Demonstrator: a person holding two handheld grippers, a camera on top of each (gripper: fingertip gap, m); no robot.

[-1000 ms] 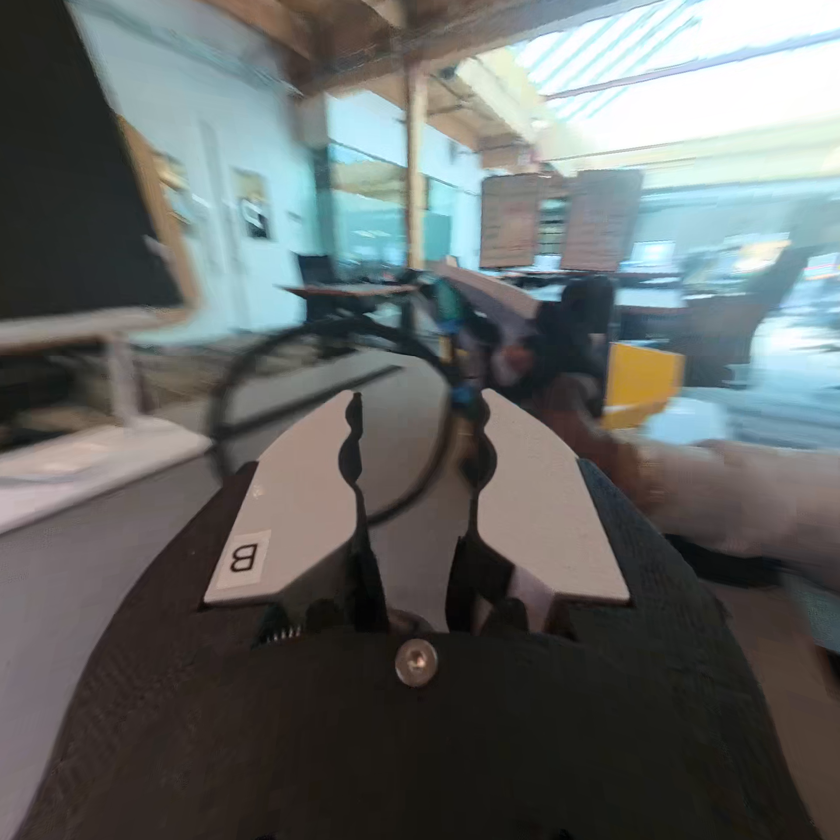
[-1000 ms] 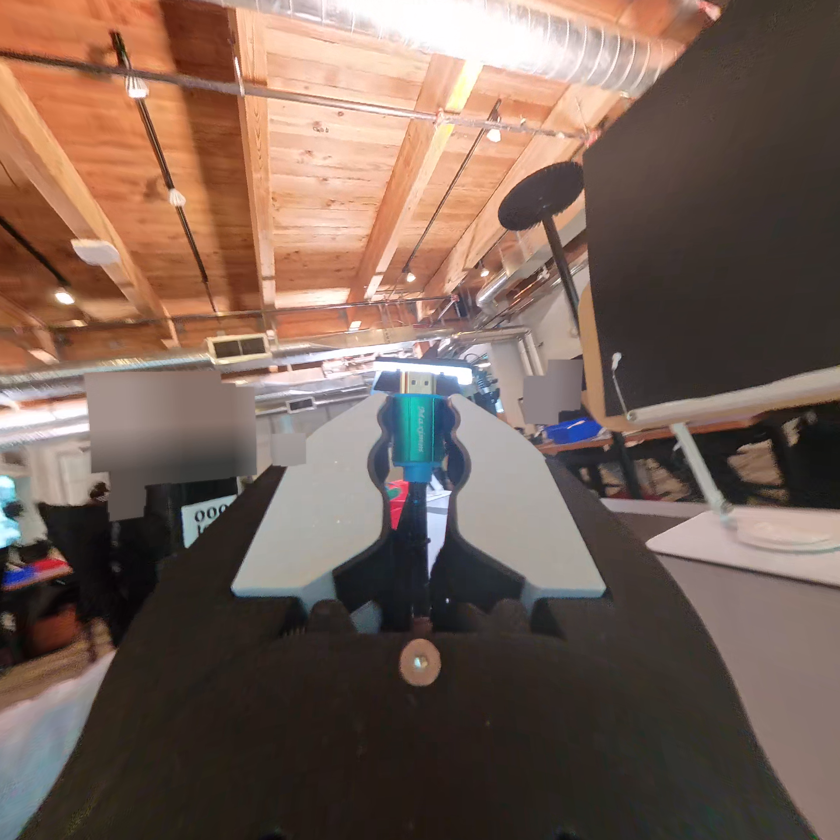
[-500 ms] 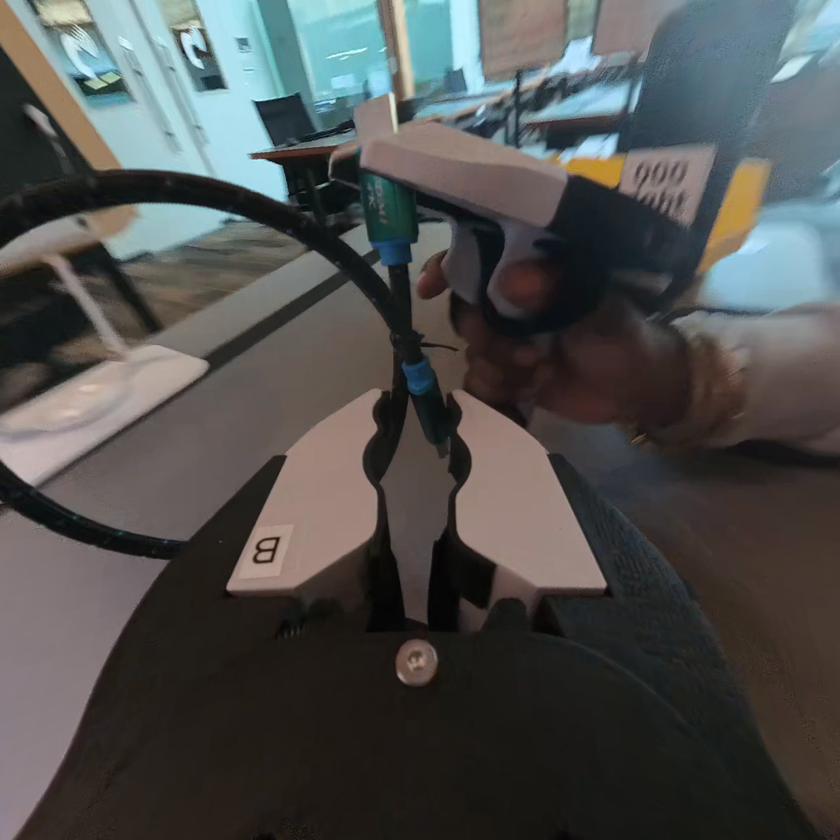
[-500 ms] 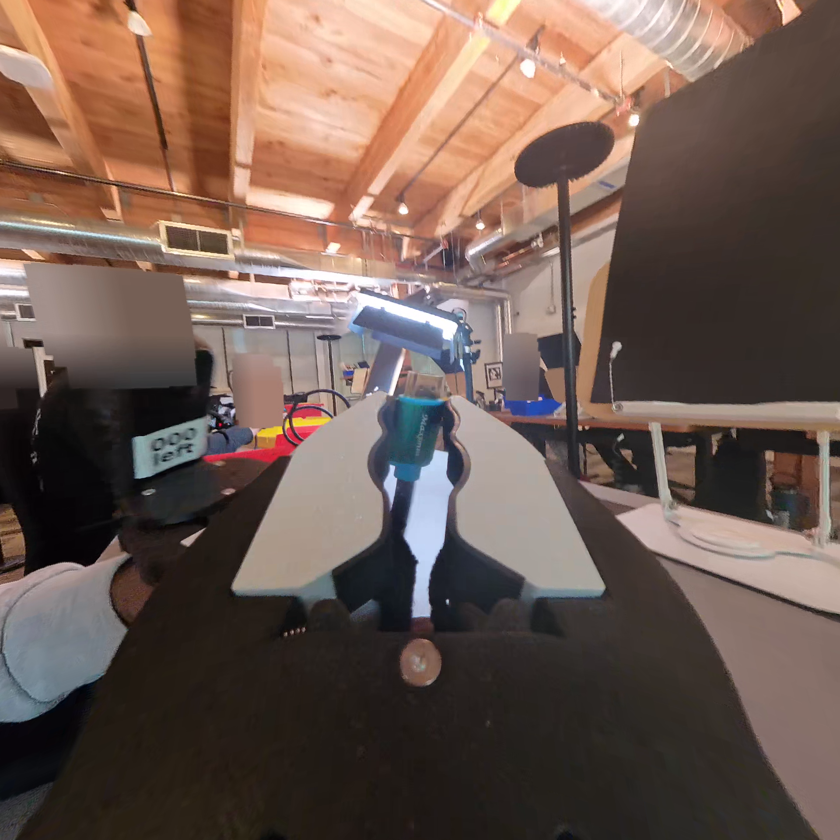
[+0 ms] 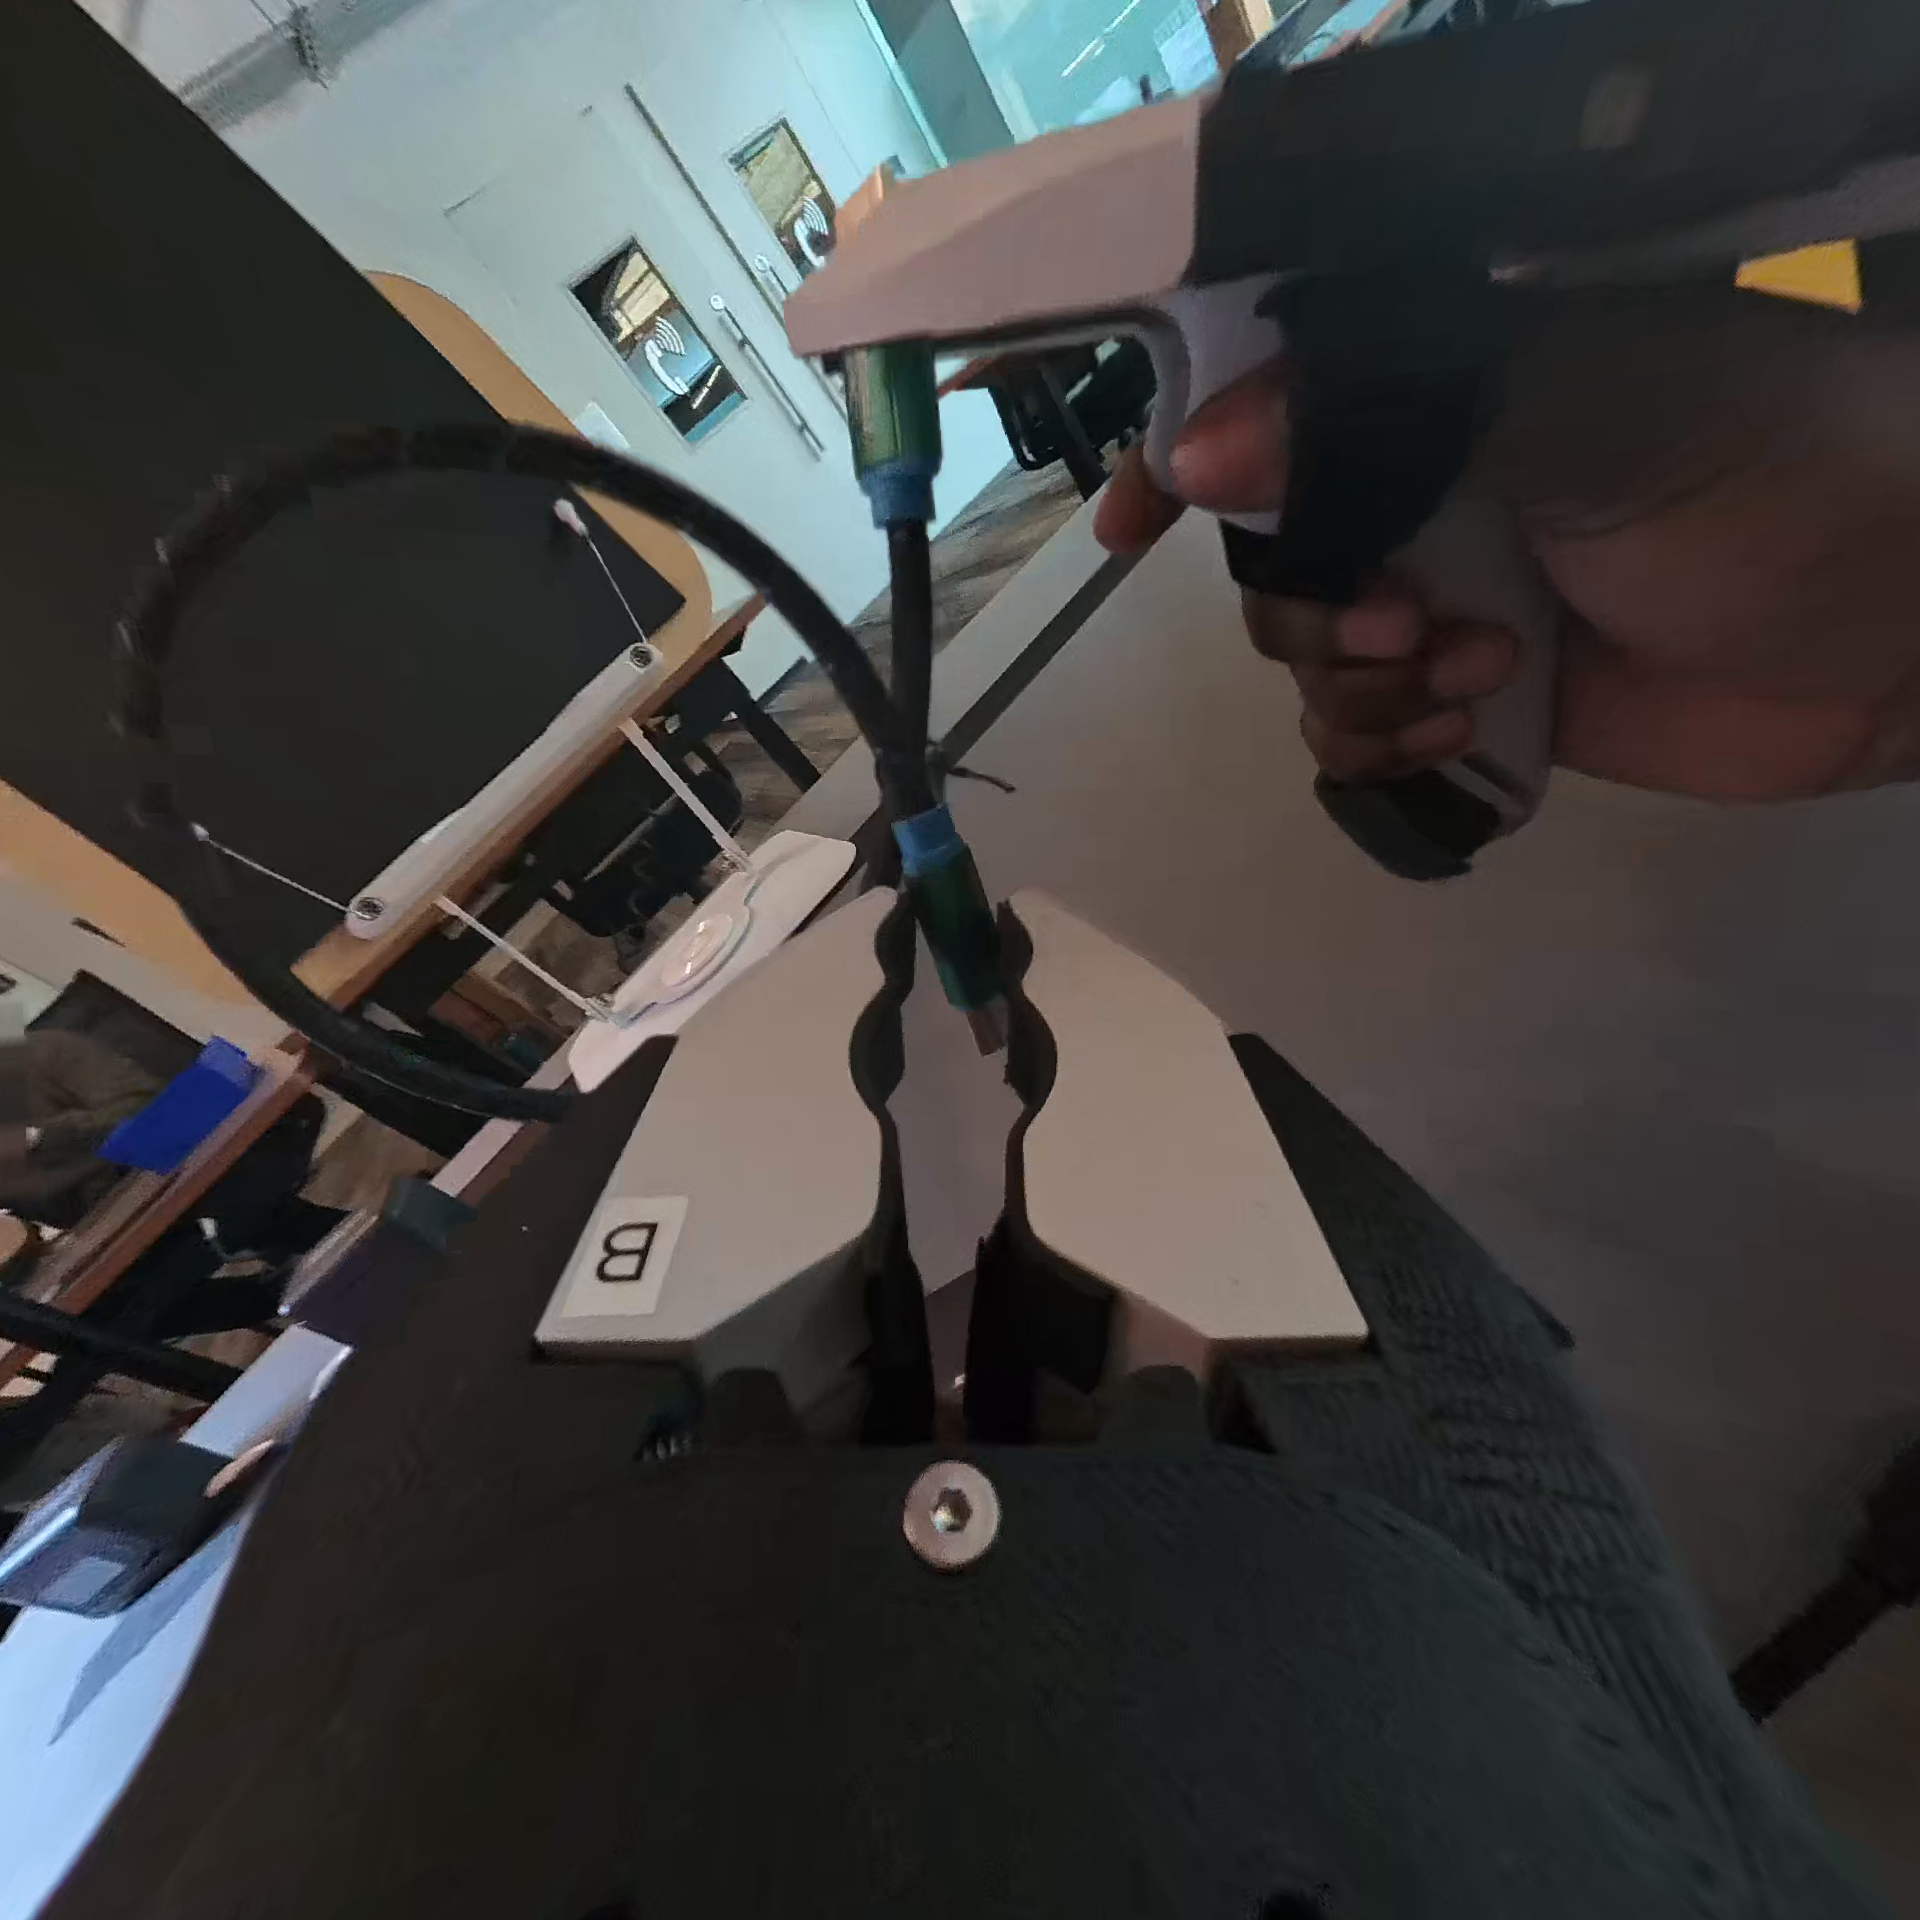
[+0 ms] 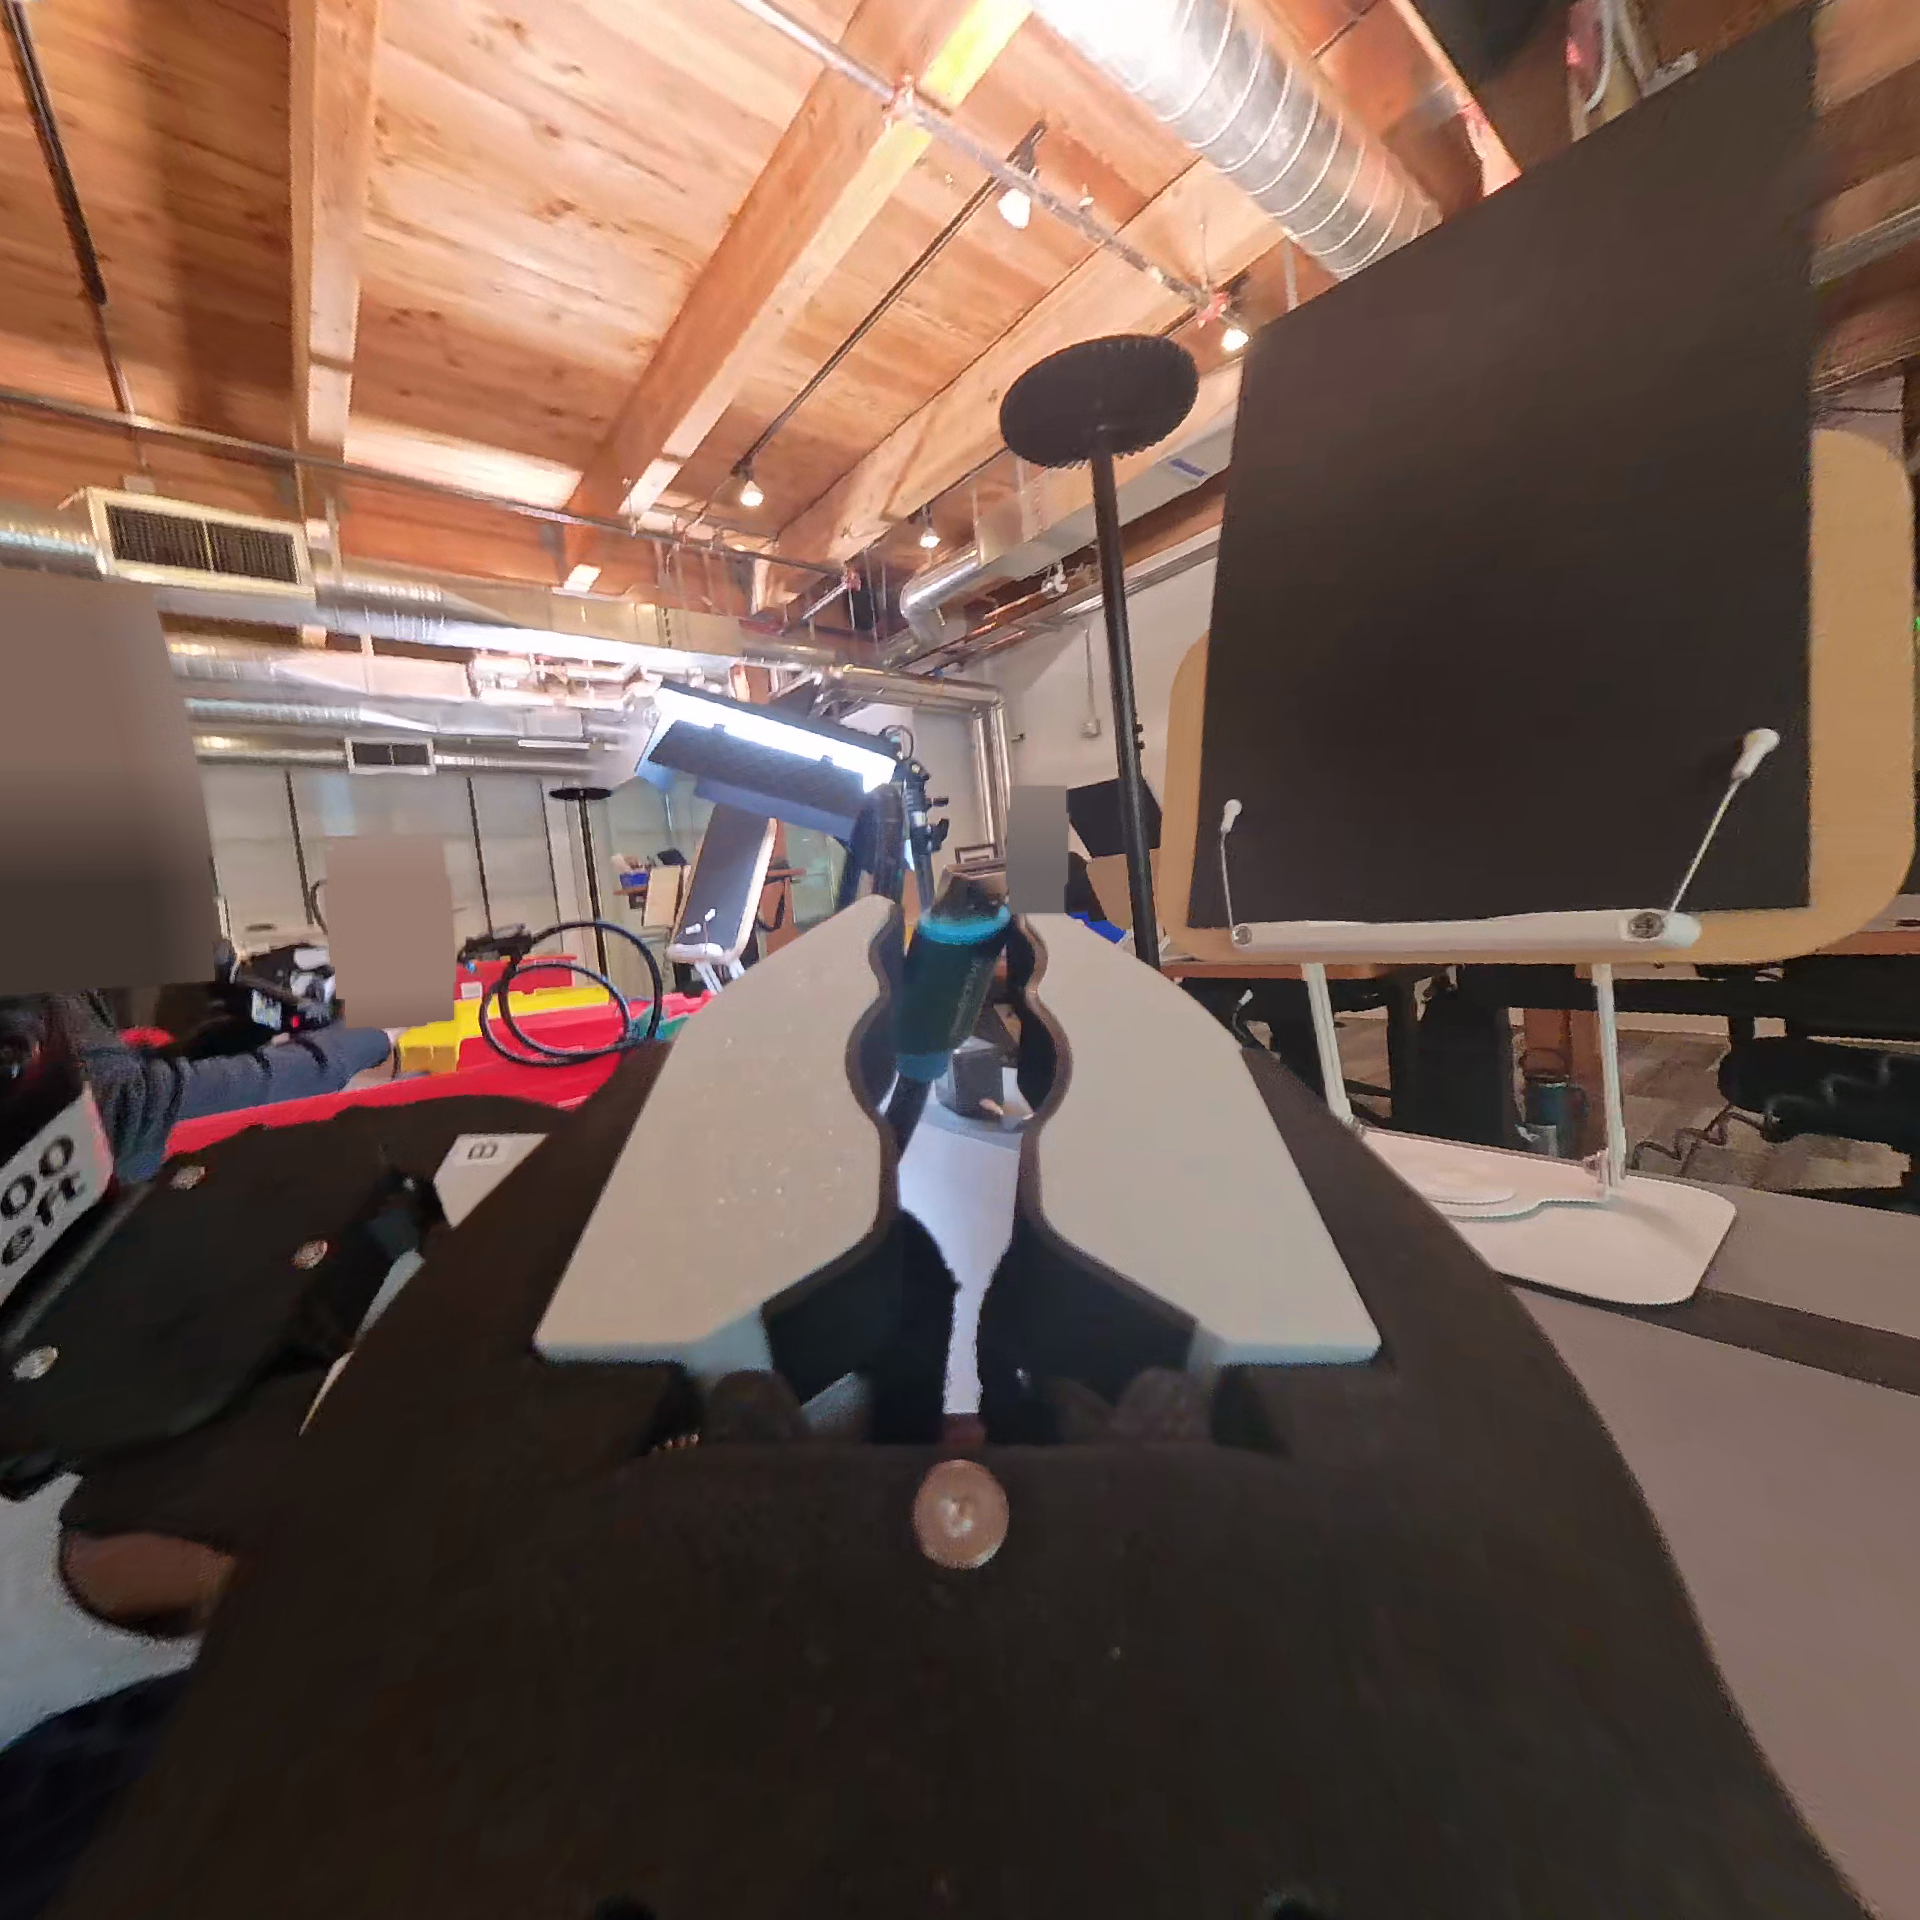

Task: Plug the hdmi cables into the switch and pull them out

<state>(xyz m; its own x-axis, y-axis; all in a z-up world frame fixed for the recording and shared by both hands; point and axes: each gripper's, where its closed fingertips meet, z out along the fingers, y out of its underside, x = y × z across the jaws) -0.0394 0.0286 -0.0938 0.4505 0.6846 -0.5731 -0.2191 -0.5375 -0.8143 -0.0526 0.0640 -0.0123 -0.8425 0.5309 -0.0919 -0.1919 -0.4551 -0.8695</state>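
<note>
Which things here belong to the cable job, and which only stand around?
Job:
- right tool shut on one green plug
- left tool around the other green plug
- black cable

Around:
- black board on white stand
- lamp pole
- grey table

Left hand-held gripper [image 5: 951,971]: jaws parted, a plug end hanging loosely between the tips.
Right hand-held gripper [image 6: 956,966]: raised above the left, jaws clamped on a plug.
Right hand [image 5: 1621,623]: wrapped around the handle.

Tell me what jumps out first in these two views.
The black HDMI cable loops in mid-air, a green plug at each end. The right claw grips one plug, raised above the left claw, where the other plug dangles between the open fingers. A dark board on a white stand sits right.
</note>
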